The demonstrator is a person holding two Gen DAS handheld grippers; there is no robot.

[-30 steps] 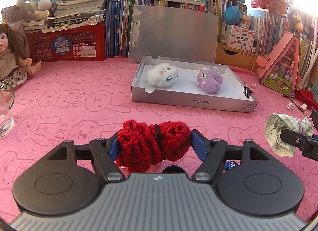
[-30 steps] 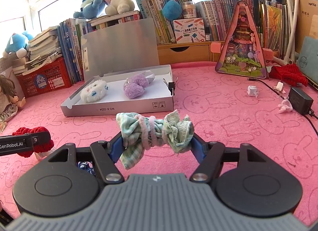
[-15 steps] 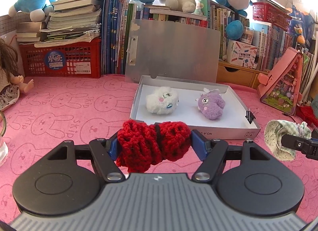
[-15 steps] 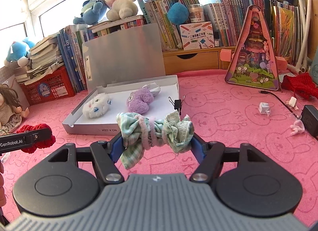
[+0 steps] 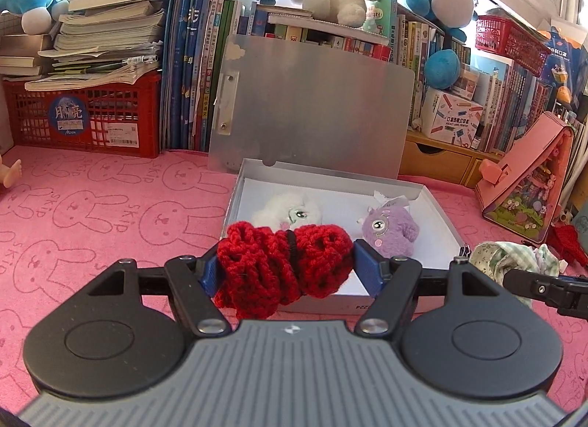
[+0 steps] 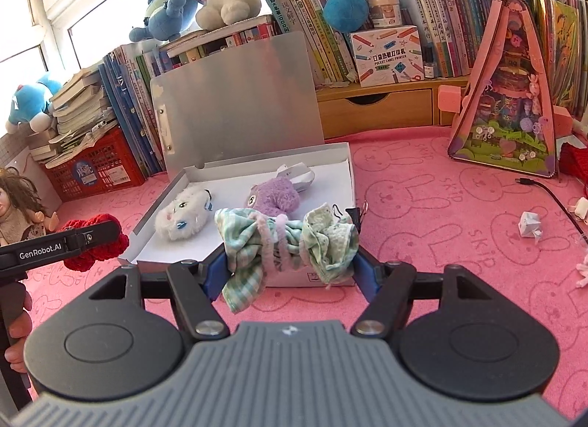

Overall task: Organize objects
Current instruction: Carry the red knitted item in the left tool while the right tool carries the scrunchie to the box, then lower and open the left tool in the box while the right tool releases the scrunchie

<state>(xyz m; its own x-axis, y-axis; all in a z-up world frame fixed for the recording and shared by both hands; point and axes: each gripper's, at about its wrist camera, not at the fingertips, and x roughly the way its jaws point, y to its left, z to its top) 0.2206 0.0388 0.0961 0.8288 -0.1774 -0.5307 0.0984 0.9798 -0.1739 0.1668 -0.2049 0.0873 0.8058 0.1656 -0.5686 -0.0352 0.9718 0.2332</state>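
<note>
My left gripper (image 5: pixel 284 265) is shut on a red knitted bundle (image 5: pixel 283 267) tied with a black band, held above the front edge of the open white box (image 5: pixel 437 206). My right gripper (image 6: pixel 290 258) is shut on a green checked cloth bundle (image 6: pixel 290 239) wound with a pink cord, also at the box's front edge (image 6: pixel 351 169). In the box lie a white plush toy (image 6: pixel 182 214) and a purple plush toy (image 6: pixel 273 199). The red bundle shows at the left of the right wrist view (image 6: pixel 95 243); the cloth bundle shows at the right of the left wrist view (image 5: pixel 503 261).
The box's grey lid (image 5: pixel 312 107) stands upright behind it. Books, plush toys and a red crate (image 5: pixel 84 118) line the back. A pink toy house (image 6: pixel 511 96) stands right, with a cable (image 6: pixel 551 195) and small bits. A doll (image 6: pixel 18 210) sits left. A black binder clip (image 6: pixel 354 214) is on the box edge.
Both grippers have risen and moved forward toward the box, each still holding its bundle. The box now looks larger and closer in both views.
</note>
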